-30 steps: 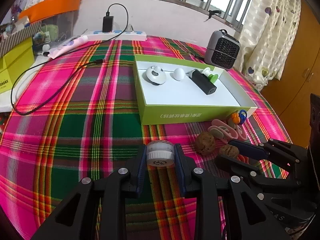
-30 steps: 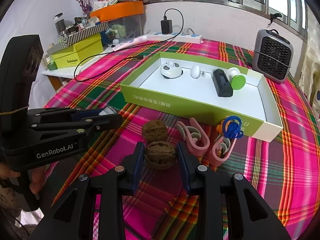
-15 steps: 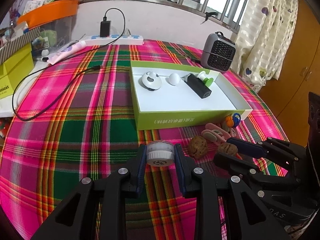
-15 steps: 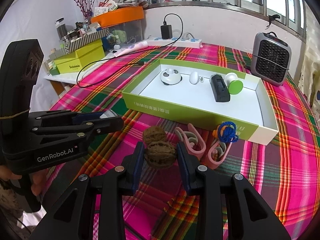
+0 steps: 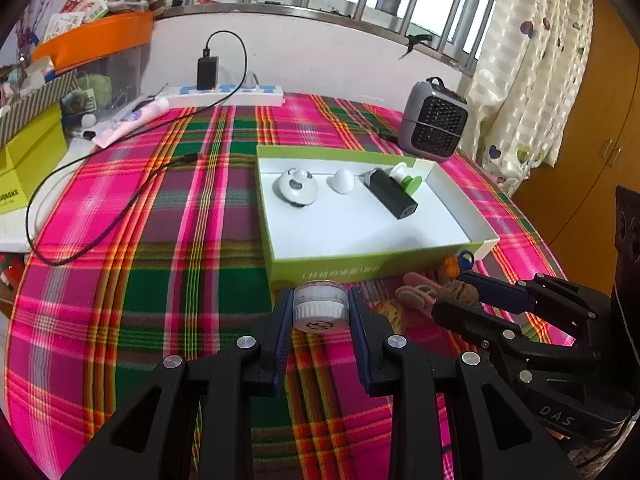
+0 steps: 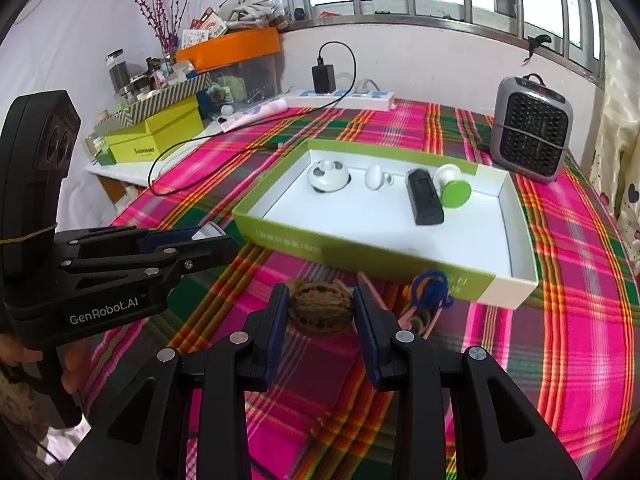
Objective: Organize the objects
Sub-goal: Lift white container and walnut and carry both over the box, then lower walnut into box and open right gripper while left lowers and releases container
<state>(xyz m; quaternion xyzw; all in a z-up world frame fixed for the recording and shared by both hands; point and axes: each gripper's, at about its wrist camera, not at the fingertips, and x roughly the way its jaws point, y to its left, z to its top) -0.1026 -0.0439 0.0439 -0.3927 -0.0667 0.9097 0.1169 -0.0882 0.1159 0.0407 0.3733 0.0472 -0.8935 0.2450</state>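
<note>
Nearest, left gripper (image 5: 320, 312) has its jaws pinching a small white round container (image 5: 319, 307), held up above the plaid tabletop (image 5: 160, 280). Right gripper (image 6: 320, 310) has its jaws clamped on a brown walnut (image 6: 320, 309), also off the cloth, just short of the box's near wall. Just beyond on the cloth: a second walnut (image 5: 390, 314) mostly hidden behind the left gripper's finger, pink clips (image 5: 416, 288), and an orange and blue small item (image 6: 430, 286) touching or nearly touching the box front; can't tell what it is. Next, the green open box (image 6: 360, 248) with white interior, holding along its far side a white round gadget (image 6: 328, 176), a small white knob (image 6: 374, 177), a black rectangular block (image 6: 424, 196) and a white piece with green disc (image 6: 454, 188), in a row. Near half of the box floor is bare. Further back, grey small heater (image 6: 528, 136) at the box's far right corner, a black cable (image 5: 100, 224) across the cloth, white power strip (image 6: 340, 98) with black charger (image 6: 323, 78) against the wall.
</note>
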